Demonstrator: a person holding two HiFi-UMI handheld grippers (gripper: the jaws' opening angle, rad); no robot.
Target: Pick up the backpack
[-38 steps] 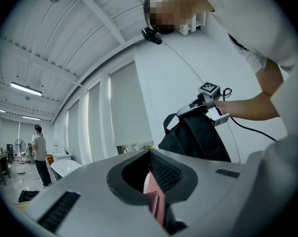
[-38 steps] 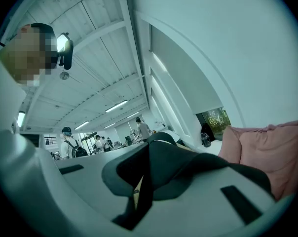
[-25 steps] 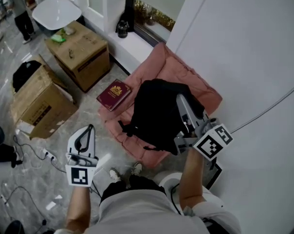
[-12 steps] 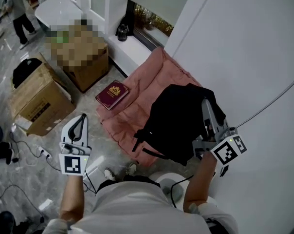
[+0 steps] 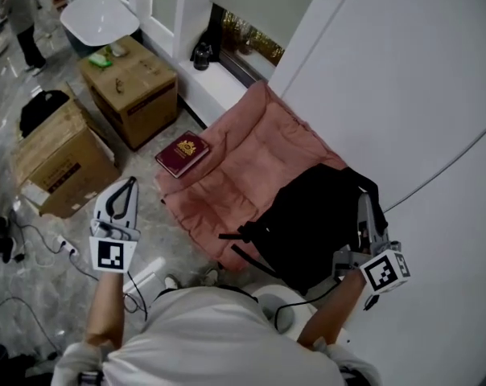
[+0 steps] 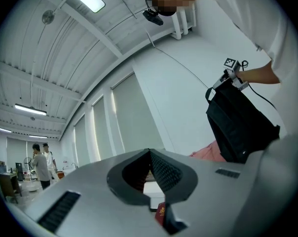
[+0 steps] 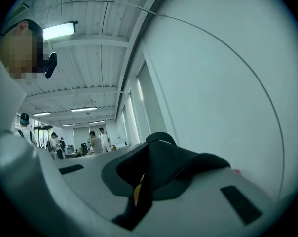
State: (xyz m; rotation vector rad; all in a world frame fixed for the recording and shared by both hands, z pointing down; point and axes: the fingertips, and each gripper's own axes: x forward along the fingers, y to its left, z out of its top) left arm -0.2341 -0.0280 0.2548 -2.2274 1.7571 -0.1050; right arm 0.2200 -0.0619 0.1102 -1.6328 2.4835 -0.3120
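The black backpack (image 5: 311, 223) hangs in the air by its top handle, clear of the pink cushion (image 5: 251, 155). My right gripper (image 5: 362, 203) is shut on that handle, close to the white wall. In the right gripper view the black strap (image 7: 161, 164) fills the closed jaws of the right gripper (image 7: 151, 144). The left gripper view shows the backpack (image 6: 240, 125) dangling at upper right. My left gripper (image 5: 130, 183) is held out over the floor at the left, well away from the bag. Its jaws meet at the tip of the left gripper (image 6: 150, 152) with nothing between them.
A dark red book (image 5: 183, 153) lies at the cushion's left corner. Two cardboard boxes (image 5: 130, 83) (image 5: 54, 163) stand on the floor at the left, with cables (image 5: 34, 240) nearby. The white wall (image 5: 404, 95) rises close at the right. A person (image 5: 22, 14) stands far off.
My right gripper has carried the backpack right and towards me, off the cushion. The left gripper has shifted slightly left.
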